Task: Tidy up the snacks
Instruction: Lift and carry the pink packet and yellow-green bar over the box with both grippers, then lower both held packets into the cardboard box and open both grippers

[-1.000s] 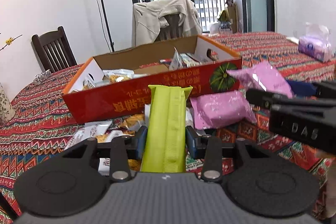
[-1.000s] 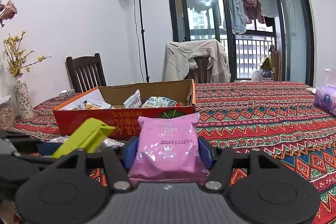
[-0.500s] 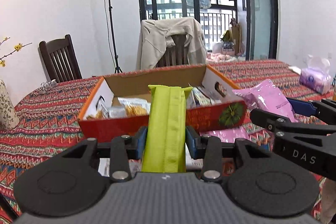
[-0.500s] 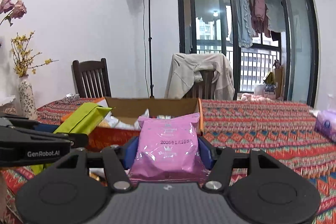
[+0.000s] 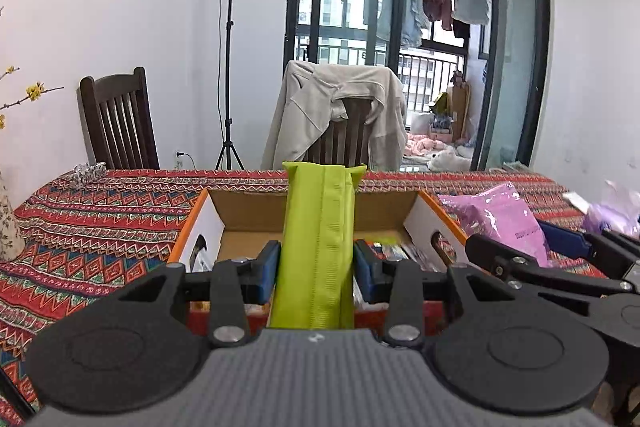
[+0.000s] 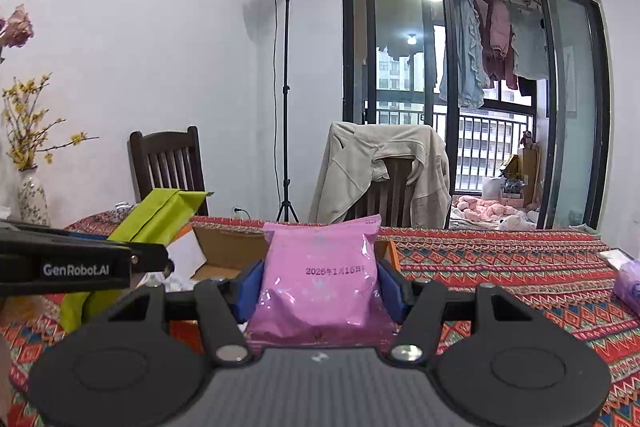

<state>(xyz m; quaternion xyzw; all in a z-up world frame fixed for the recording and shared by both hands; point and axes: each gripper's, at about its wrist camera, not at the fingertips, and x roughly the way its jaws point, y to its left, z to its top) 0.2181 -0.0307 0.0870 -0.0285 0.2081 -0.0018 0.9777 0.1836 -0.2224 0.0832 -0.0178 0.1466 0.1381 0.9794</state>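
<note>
Left gripper is clamping the green packet, right gripper the pink pouch — both hanging over the box. I'm lowering before letting go — free floor probably left.

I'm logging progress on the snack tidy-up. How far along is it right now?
Done: some snacks already lie in the cardboard box. In hand: the left claw grips a green packet, the right claw a pink packet, both above the box. Left: dropping both in; whether more snacks wait on the table is hidden.
</note>
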